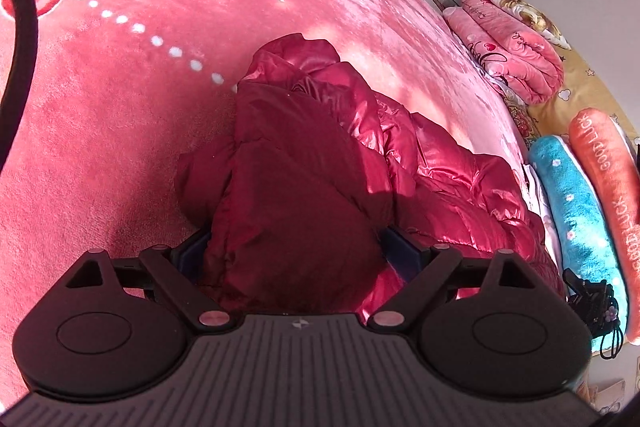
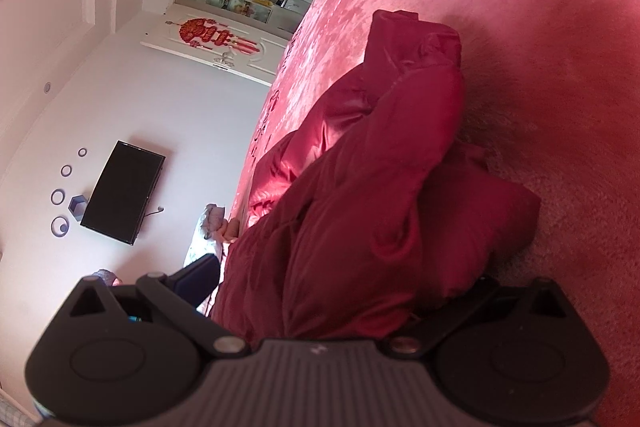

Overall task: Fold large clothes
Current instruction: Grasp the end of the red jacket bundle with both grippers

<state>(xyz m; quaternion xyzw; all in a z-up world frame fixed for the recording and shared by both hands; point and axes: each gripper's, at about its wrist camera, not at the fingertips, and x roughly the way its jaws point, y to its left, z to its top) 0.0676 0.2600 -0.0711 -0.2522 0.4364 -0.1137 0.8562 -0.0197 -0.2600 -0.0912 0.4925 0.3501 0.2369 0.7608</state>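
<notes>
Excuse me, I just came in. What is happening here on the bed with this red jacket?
A person is folding a dark red puffer jacket on a bed covered by a pink blanket, using a handheld gripper in each hand. The left gripper has jacket fabric bunched between its fingers, and the right gripper also has fabric filling the space between its fingers. The jacket lies in a crumpled heap, not yet a neat fold. Folded quilts and pillows sit along the bed's edge.

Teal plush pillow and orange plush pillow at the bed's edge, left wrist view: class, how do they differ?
The teal plush pillow carries small pale flower spots; the orange plush pillow carries white "GOOD LUCK" lettering. The teal one lies nearer the red puffer jacket; the orange one lies on its far side. Both are long, fuzzy, and lie side by side.
</notes>
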